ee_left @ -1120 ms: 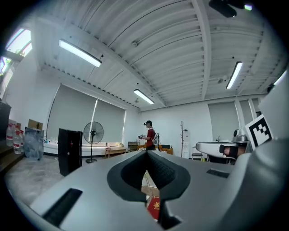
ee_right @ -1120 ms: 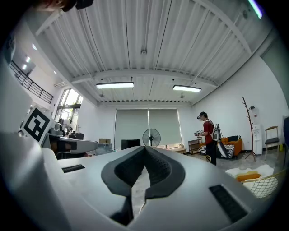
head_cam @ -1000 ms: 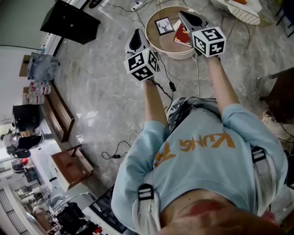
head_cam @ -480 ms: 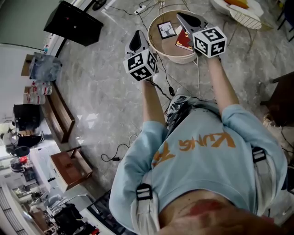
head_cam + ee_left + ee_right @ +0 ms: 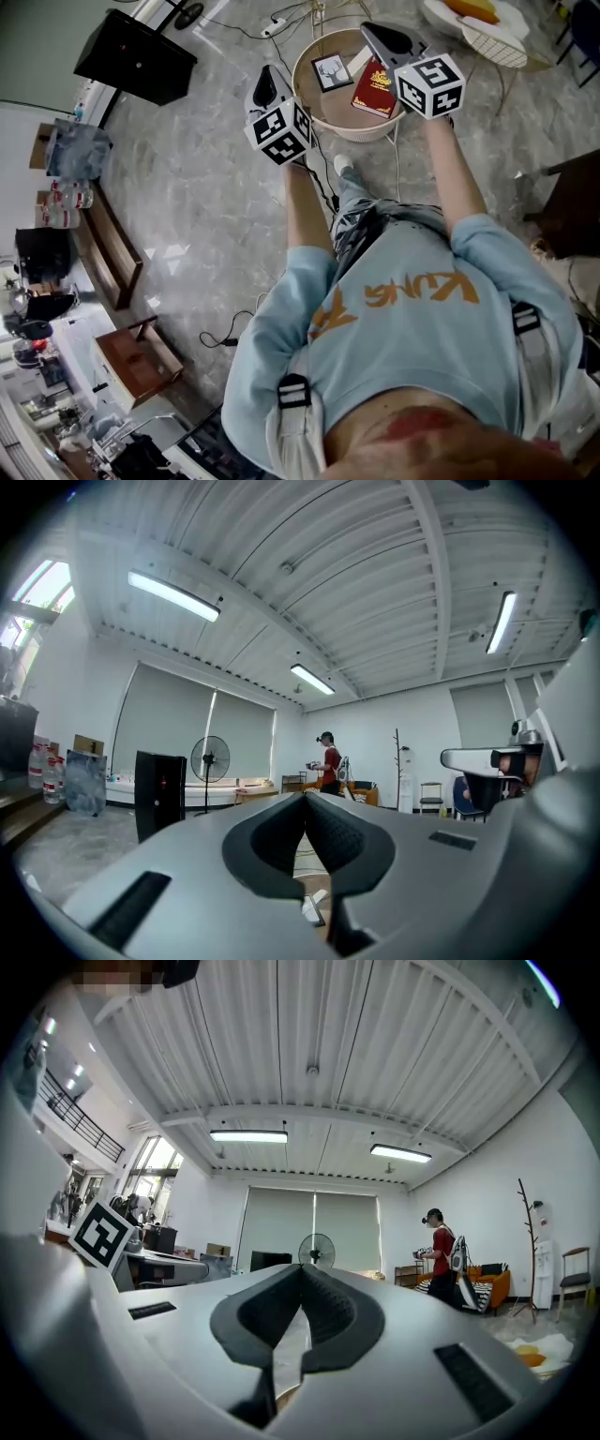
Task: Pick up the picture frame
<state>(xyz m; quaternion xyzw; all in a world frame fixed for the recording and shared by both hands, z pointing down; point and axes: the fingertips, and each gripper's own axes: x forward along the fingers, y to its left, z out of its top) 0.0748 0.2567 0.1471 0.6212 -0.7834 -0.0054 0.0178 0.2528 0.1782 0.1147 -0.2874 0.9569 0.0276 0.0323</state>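
On marble floor (image 5: 206,187), table (image 5: 366,134) with frame (image 5: 331,71)

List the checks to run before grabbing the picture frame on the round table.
1. Picture frame in sight, lying on round table: ok.
2. Left hand-held gripper open for the grasp: not ok, jaws shut.
3. Right hand-held gripper open: not ok, jaws shut.
4. Both hand-held grippers empty: ok.
5. Red book apart from the frame: ok.
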